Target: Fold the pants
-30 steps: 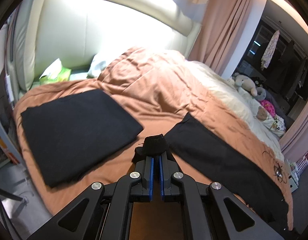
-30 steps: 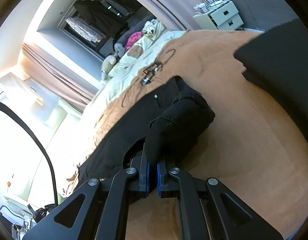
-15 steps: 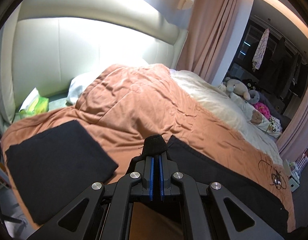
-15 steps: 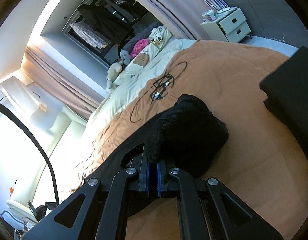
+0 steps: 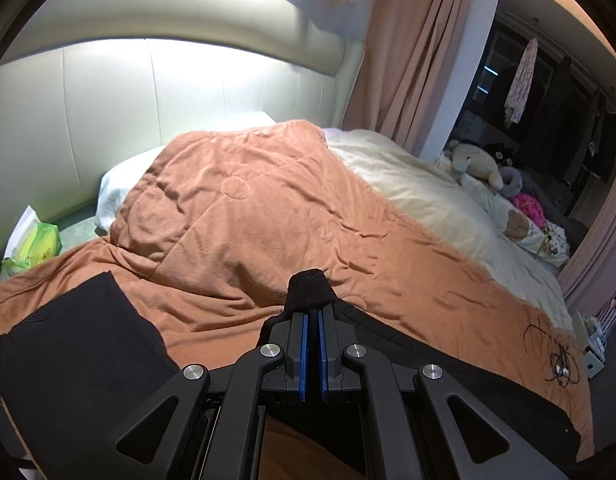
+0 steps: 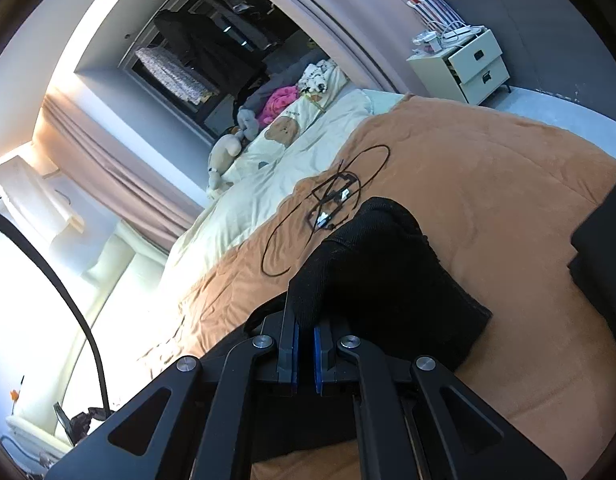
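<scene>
The pants (image 5: 448,364) lie across the near part of the bed, on the orange quilt (image 5: 267,216), one long black band trailing off to the right in the left wrist view. Both claws pinch them. The left gripper (image 5: 312,322) is pressed together on a small tuft of black cloth that pokes up past its tips; the right gripper (image 6: 304,326) is clamped on a thicker bunched fold that humps up ahead of it and droops to the right.

The cloth looks soft, limp and light — it sags wherever it is not held and bunches at each pinch, so it will not keep a line by itself. Judging by that, the hold belongs at corners or along a hem, both ends kept taut, and laid down flat before letting go. A knit like this seems unlikely to slip from the pads, but a shallow pinch could pull free.

A second dark piece (image 5: 75,364) lies flat at the left, and a tangle of black cord (image 6: 332,200) sits on the quilt just beyond the right-hand fold — worth keeping clear of
</scene>
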The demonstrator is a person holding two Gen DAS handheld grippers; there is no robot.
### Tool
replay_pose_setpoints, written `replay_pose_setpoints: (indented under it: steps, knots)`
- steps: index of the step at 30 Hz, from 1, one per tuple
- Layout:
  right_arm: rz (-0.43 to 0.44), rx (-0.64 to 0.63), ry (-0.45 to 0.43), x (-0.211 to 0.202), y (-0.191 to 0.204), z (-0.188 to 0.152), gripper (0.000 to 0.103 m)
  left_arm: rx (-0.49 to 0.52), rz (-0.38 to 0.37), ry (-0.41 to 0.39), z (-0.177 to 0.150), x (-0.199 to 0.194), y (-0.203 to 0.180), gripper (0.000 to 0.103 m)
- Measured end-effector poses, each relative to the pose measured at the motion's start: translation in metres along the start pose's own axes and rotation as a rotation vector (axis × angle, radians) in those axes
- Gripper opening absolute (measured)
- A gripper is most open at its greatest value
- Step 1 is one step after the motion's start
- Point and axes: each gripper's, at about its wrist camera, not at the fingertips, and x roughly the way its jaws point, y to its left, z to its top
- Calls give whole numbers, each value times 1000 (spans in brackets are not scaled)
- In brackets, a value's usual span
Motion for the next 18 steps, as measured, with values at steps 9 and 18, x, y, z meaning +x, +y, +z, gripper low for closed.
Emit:
replay_pose_setpoints:
  steps: [9,18]
  knots:
    - [-49,20,1,53,19,18,2,-5,36,70,8,72,-17,5]
    - [-100,28,14,113,26,30,2,-19,83,139,0,155,-29,5]
